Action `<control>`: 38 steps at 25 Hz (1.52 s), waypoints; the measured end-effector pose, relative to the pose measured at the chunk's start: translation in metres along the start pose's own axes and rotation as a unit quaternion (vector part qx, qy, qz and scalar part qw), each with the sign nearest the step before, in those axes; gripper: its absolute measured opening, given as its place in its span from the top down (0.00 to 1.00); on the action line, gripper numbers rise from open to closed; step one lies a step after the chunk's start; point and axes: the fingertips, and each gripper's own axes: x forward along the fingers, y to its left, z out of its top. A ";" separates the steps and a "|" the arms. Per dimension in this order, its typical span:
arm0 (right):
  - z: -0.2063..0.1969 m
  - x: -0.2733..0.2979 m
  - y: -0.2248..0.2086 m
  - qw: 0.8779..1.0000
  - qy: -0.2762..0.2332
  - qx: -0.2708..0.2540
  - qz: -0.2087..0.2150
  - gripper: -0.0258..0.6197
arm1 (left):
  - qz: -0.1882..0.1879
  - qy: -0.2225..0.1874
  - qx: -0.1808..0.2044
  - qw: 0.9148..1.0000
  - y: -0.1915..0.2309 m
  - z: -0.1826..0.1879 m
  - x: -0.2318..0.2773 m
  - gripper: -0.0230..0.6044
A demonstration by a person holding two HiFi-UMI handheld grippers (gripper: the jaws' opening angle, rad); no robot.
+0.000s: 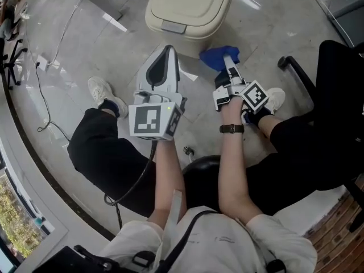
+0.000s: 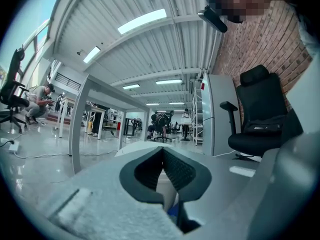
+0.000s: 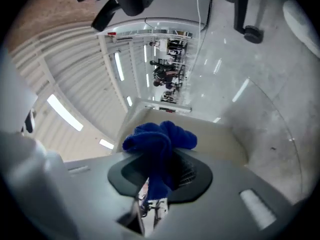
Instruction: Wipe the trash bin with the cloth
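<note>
Blue bunched cloth (image 1: 218, 56) is pinched in the right gripper (image 1: 227, 62), whose jaws are clamped on a narrow fold, with most of the fabric balled up beyond the tips. It sits low at the near right corner of the cream plastic lidded trash bin (image 1: 187, 4), just beside the wall. The head view does not settle whether it touches. In the right gripper view the cloth (image 3: 160, 136) fills the space ahead of the right gripper (image 3: 160, 170), with the bin's wall (image 3: 225, 146) directly behind. The left gripper (image 1: 169, 50) has its jaws pressed together on nothing, tips close to the bin's near face. The left gripper view confirms this (image 2: 163, 156), with only a strip of the bin (image 2: 166, 186) visible past the pads.

Risks, as judged:
- The thin fold may drag out of the jaws once it rubs on the bin wall.
- The bin looks light and stands on smooth grey floor (image 1: 284, 33). With nothing bracing it, wiping pressure could push it away.
- If the wad shifts aside, hard jaw tips could scrape the plastic.

Pose: the person is seated behind the bin, both forearms reaching forward and down towards it. The right hand (image 1: 230, 104) wraps its handle, wrist straight. The left forearm runs roughly parallel, its gripper pointing at the bin's front.
</note>
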 end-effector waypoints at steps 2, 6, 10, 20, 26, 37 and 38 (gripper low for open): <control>0.017 -0.008 0.050 0.997 0.012 0.001 0.071 0.82 | 0.003 -0.005 -0.006 1.000 -0.013 0.007 -0.007 0.96; 0.042 -0.012 0.152 0.972 0.031 0.045 0.228 0.83 | -0.021 -0.034 0.006 0.999 -0.039 0.033 -0.008 0.96; 0.033 0.028 0.150 0.980 0.091 0.000 0.179 0.83 | -0.033 -0.052 0.006 0.998 -0.040 0.051 -0.004 0.96; -0.006 0.063 -0.030 0.984 0.165 0.008 -0.068 0.84 | -0.027 -0.013 0.016 0.999 -0.027 0.044 0.022 0.96; -0.058 0.056 -0.173 0.946 0.232 -0.028 -0.224 0.84 | -0.039 0.022 0.022 0.999 -0.017 0.012 0.045 0.96; -0.025 0.039 -0.129 0.972 0.138 -0.048 -0.186 0.83 | -0.047 0.022 0.027 0.998 -0.021 0.027 0.043 0.96; -0.006 0.039 -0.100 0.979 0.121 -0.058 -0.154 0.83 | -0.053 0.018 0.029 0.998 -0.023 0.031 0.046 0.96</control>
